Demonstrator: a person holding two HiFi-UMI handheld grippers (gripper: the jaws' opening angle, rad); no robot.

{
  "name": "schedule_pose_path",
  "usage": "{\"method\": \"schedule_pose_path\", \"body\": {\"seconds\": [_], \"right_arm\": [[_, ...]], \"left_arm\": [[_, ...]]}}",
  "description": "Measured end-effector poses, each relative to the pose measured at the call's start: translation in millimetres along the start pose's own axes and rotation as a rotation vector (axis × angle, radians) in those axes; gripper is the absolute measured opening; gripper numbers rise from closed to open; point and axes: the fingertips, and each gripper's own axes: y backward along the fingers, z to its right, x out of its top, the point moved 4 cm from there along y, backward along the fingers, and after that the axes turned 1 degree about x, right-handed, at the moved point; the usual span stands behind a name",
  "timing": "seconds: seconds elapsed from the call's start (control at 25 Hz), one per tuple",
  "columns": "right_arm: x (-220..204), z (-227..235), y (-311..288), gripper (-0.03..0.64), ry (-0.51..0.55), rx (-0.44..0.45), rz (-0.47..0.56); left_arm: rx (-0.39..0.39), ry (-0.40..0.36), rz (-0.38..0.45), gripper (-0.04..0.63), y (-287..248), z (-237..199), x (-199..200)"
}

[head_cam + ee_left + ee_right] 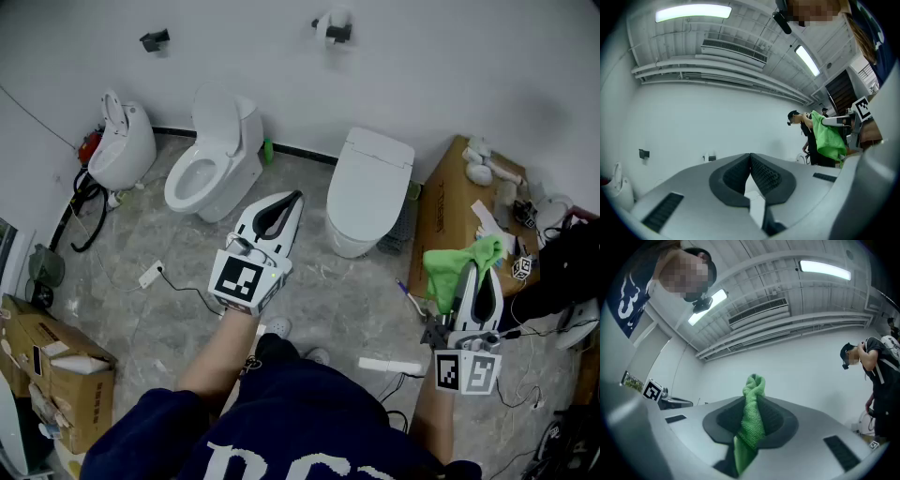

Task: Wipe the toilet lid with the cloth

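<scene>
In head view only: shows lid [370,178] down, well left of cloth [448,265]. Grips cloth in right gripper [753,401], per its view; holds left gripper [750,157] pinched together, empty.

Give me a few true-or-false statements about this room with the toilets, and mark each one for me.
1. The right gripper has a green cloth pinched in its jaws. True.
2. The left gripper is carrying a brush. False: its jaws are together with nothing between them.
3. The lid of the rightmost toilet is down. True.
4. The green cloth is already lying on that lid. False: it is held up in the air to the right of that toilet, not touching it.
5. The middle toilet has its lid shut. False: the lid stands up and the bowl is open.
</scene>
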Motion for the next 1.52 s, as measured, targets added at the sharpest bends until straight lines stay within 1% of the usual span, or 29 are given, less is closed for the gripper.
{"method": "schedule_pose_path", "body": {"seconds": [0.16,0.28,0.4,0.56,0.72,0.88,1.0,1.12,1.32,1.44,1.52], "right_arm": [[2,5,-4,0.08,-0.005,0.007,0.019],[5,8,-5,0.081,-0.039,0.007,0.047],[5,9,-12,0.081,-0.063,0.012,0.054],[-5,10,-30,0.081,-0.082,0.025,0.049],[-21,11,-57,0.081,-0.092,0.027,0.033],[-37,17,-101,0.081,-0.106,0.021,0.025],[-51,21,-146,0.081,-0.108,0.018,0.027],[-64,21,-194,0.081,-0.097,0.011,0.037],[-82,28,-267,0.081,-0.084,-0.034,0.064],[-96,31,-296,0.081,-0.082,-0.064,0.063],[-107,36,-311,0.081,-0.085,-0.08,0.047]], "left_arm": [[0.005,-0.009,-0.013,0.018,-9,-1,-2],[0.003,-0.014,-0.017,0.018,-11,0,-1],[-0.002,-0.018,-0.021,0.018,-15,-1,-1],[-0.003,-0.022,-0.029,0.018,-28,-8,-4],[-0.009,-0.019,-0.035,0.018,-52,-24,-14],[-0.017,-0.012,-0.04,0.018,-88,-51,-25],[-0.025,-0.007,-0.042,0.018,-127,-79,-35],[-0.05,-0.009,-0.036,0.018,-168,-109,-44],[-0.09,-0.012,-0.018,0.018,-236,-158,-56],[-0.117,-0.011,-0.023,0.018,-268,-180,-64],[-0.122,-0.003,-0.027,0.018,-287,-192,-72]]}}
